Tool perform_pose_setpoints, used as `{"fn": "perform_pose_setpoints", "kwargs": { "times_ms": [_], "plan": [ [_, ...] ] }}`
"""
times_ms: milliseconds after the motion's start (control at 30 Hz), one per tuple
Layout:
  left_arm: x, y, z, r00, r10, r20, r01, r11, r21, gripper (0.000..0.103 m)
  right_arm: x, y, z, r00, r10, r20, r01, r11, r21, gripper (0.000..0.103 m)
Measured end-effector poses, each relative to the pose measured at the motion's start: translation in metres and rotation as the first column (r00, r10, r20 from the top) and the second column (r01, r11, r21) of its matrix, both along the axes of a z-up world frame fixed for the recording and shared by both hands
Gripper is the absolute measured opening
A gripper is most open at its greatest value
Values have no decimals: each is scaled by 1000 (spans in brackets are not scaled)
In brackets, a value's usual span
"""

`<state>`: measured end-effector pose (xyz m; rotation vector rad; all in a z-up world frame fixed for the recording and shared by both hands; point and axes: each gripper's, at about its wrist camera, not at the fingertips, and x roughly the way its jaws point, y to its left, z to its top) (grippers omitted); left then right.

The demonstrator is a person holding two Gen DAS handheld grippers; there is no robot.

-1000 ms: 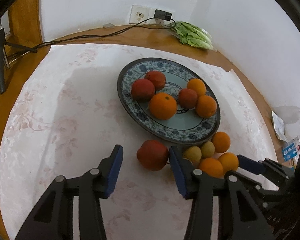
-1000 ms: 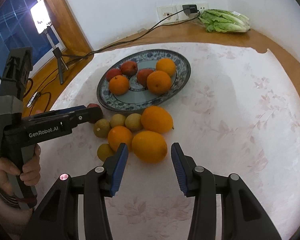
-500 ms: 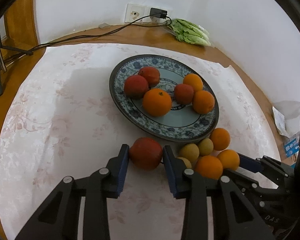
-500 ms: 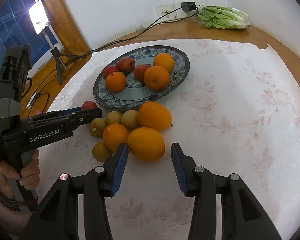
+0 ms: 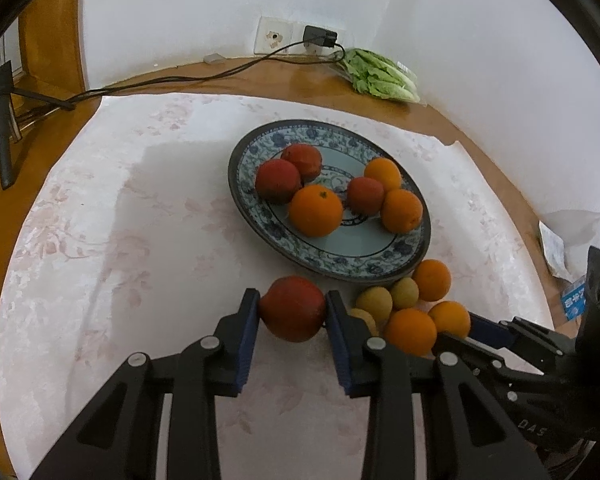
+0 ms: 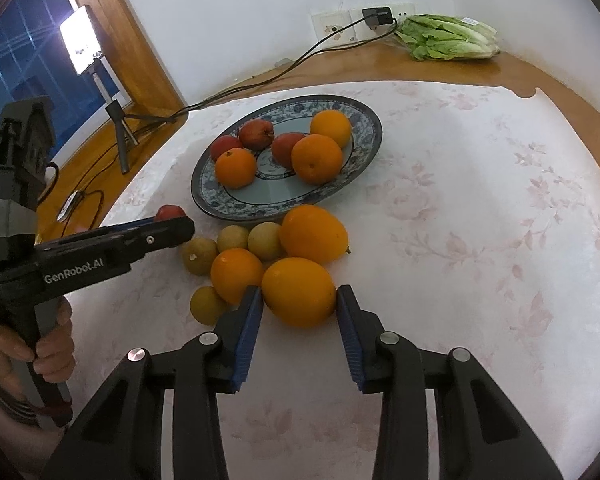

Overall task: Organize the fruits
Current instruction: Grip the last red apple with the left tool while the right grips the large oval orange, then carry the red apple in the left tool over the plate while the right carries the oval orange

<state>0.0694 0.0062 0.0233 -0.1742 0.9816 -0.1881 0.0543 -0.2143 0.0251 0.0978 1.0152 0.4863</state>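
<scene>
Left wrist view first: the left gripper (image 5: 293, 309) has both blue pads pressed against a red apple (image 5: 292, 308) that sits on the pale flowered tablecloth (image 5: 100, 240), just in front of the blue-and-white plate (image 5: 328, 268). On the plate I count six fruits: three red apples and three oranges, gathered toward its middle.

From the right wrist view, the right gripper (image 6: 299, 300) straddles a big orange (image 6: 299, 291), and its jaws are closing; the blue pads look to be touching the fruit's sides or a hair off, and I cannot say whether they press on it yet. That orange lies on the cloth at the near edge of a loose pile just in front of the plate. The pile holds three oranges in all, counting that one, plus four small yellow-green fruits (image 6: 265, 241) packed among them; what kind they are I cannot tell. With the gripped apple, that makes eight fruits off the plate.

A hand (image 6: 28, 352) at the left edge grips the handle of the left gripper. Behind the plate, one bunch of lettuce (image 6: 448, 38) lies on the wooden sill beside a wall socket with one black plug (image 6: 376, 16) in it, and one small lamp (image 6: 80, 42) glows on a tripod by the window.
</scene>
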Motion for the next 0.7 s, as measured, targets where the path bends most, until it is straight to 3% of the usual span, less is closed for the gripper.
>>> {"fn": "perform_pose_setpoints", "kwargs": {
  "times_ms": [400, 700],
  "plan": [
    [-4, -3, 13, 1000, -1, 31, 1, 1000, 8, 34, -10, -7, 15, 999, -7, 37, 6, 1000, 11, 39],
    [15, -10, 17, 999, -18, 44, 16, 999, 32, 34, -2, -5, 29, 998, 4, 62, -4, 1000, -10, 39]
  ]
}}
